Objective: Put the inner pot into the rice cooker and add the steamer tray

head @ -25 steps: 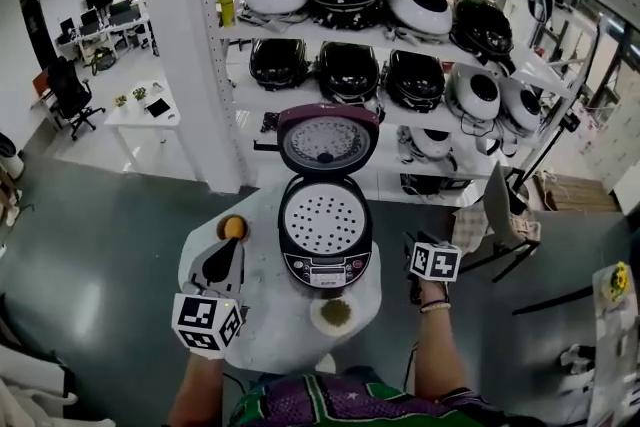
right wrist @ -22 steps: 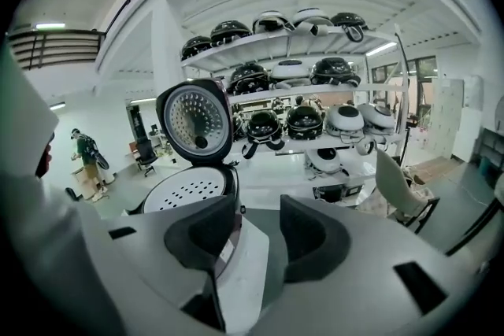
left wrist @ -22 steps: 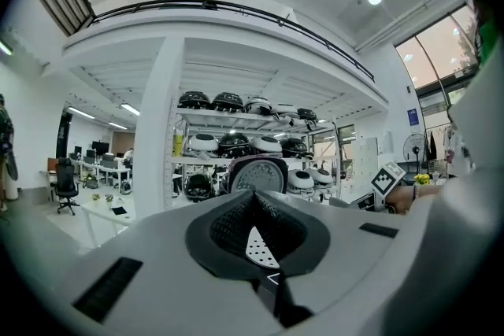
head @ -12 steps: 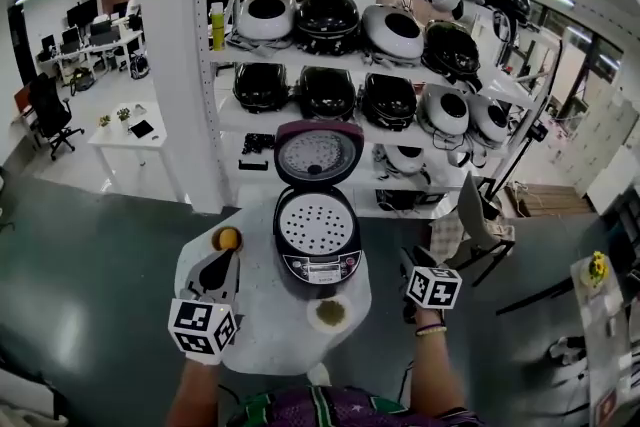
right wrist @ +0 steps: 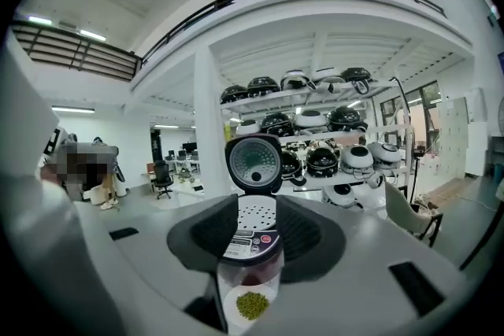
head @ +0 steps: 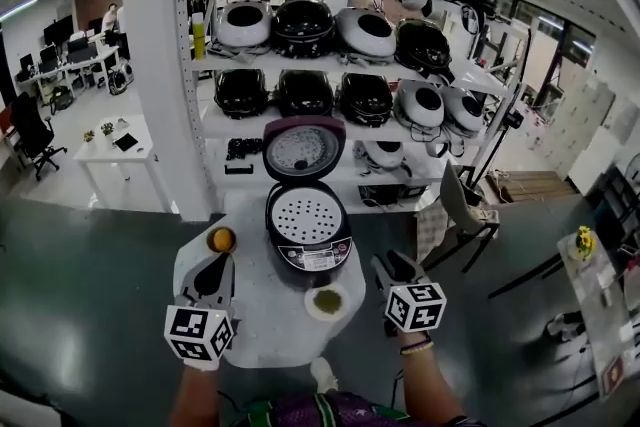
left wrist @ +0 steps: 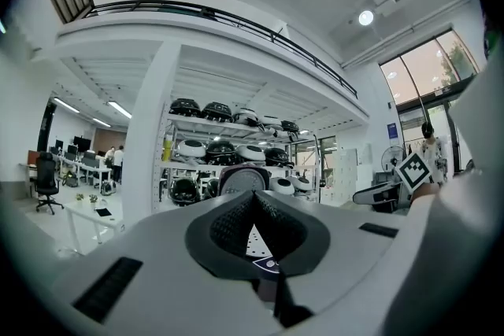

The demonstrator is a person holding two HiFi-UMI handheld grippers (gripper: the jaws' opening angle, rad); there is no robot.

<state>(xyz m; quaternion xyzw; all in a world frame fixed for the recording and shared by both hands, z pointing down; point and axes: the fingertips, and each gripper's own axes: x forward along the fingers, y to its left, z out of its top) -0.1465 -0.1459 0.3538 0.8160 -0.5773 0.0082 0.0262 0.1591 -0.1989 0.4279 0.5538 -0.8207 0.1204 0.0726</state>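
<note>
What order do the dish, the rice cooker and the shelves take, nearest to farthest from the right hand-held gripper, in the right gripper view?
1. Dish: lowest in view, just past the jaws.
2. Rice cooker: behind the dish, centre, standing open.
3. Shelves: at the back, beyond the cooker, centre-right.

Orange object (head: 221,239), dish of green beans (head: 327,301) on round white table (head: 265,315); cooker-stacked shelves (head: 225,127) behind.
</note>
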